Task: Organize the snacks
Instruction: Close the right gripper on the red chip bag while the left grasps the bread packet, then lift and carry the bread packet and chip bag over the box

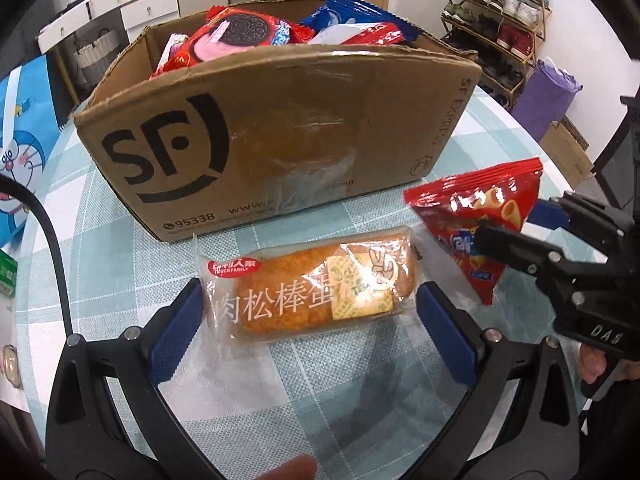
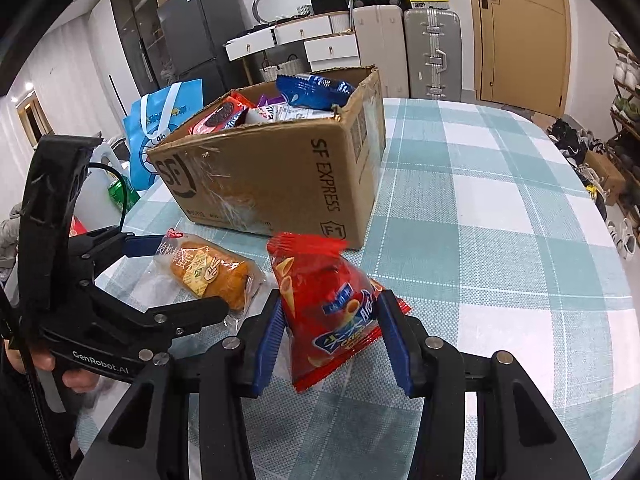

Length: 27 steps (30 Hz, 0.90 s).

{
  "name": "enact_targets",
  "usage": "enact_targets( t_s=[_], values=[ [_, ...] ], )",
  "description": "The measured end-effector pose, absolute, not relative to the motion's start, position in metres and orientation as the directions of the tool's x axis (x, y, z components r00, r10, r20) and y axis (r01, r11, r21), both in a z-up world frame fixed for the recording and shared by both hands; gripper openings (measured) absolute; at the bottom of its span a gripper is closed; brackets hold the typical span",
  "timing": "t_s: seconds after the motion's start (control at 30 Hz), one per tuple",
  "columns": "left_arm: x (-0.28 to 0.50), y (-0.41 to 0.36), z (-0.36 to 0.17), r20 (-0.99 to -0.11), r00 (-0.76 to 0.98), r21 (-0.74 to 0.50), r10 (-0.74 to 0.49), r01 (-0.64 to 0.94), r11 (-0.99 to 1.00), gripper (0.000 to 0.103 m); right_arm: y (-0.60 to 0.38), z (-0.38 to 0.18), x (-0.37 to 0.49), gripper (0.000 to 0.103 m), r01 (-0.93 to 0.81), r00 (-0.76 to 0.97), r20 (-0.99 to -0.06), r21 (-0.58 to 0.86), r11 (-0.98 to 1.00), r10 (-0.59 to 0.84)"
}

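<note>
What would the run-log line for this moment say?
left tongs: open around bread pack on table | right tongs: shut on red chip bag | cardboard box: full of snacks

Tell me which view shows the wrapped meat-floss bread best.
The left wrist view: the bread lies centred between the open left gripper pads, label readable. The right wrist view shows it small, off to the side, partly behind a finger.

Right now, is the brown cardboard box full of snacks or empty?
Full. The brown cardboard box stands open on the checked tablecloth, and red and blue snack packets pile up past its top edge.
</note>
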<state>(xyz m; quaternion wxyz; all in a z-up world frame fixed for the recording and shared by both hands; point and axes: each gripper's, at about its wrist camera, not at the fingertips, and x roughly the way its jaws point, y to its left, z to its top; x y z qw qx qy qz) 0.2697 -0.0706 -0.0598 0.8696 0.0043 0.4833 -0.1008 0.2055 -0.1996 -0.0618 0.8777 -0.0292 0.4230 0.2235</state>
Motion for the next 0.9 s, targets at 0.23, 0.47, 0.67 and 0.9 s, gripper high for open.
enact_targets(
  t_s=[0.23,0.47,0.67,0.9],
  values=[
    [0.265,-0.074,-0.065,-0.833,0.529,-0.083,-0.163,0.172,0.982,0.101,-0.192,-0.068,0.208,0.043,-0.433,0.534,-0.772,0.101,0.896,0.345],
    [0.252,-0.069,-0.058,-0.809,0.553,-0.095,-0.197,0.207,0.974,0.082,-0.197,-0.063,0.201,0.036,-0.439,0.551,-0.750,0.112,0.891,0.366],
    [0.241,-0.064,-0.052,-0.793,0.568,-0.118,-0.223,0.216,0.969,0.079,-0.198,-0.055,0.196,0.036,-0.439,0.568,-0.732,0.117,0.891,0.376],
    [0.223,-0.043,-0.031,-0.758,0.605,-0.155,-0.242,0.194,0.969,0.079,-0.196,-0.040,0.189,0.036,-0.453,0.596,-0.699,0.114,0.884,0.396]
  ],
)
